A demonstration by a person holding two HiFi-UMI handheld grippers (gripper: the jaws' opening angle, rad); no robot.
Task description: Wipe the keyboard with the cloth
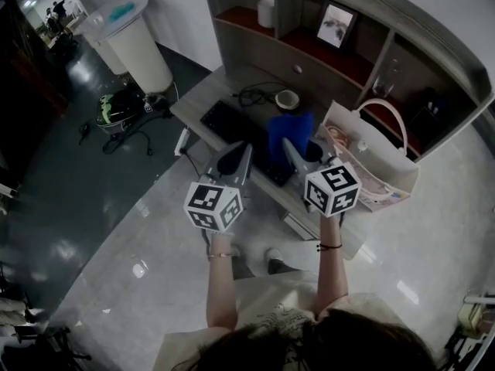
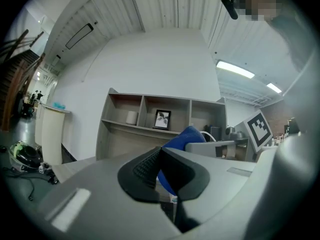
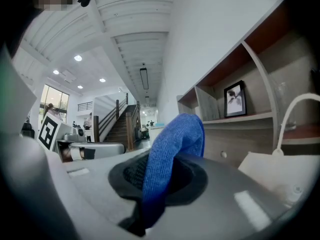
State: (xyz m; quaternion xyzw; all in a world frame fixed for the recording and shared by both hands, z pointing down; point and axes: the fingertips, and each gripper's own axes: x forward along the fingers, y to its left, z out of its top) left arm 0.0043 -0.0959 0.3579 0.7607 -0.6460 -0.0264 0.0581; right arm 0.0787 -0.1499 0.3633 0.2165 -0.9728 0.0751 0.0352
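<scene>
Left gripper (image 1: 234,159) and right gripper (image 1: 297,154) are smooth grey shells. Each carries a white cube (image 1: 213,205) printed with black square markers, and each is tipped with black ribbed pads (image 2: 142,166). The person wears a pale printed T-shirt (image 1: 271,319), a thin bracelet (image 1: 220,255) on the left wrist and a dark band (image 1: 330,246) on the right.

Keyboard (image 1: 224,122) partly hidden by blue cloth (image 1: 290,134), framed photo (image 1: 337,24) too small to read

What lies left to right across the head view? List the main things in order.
white bin → keyboard → blue cloth → tote bag
</scene>
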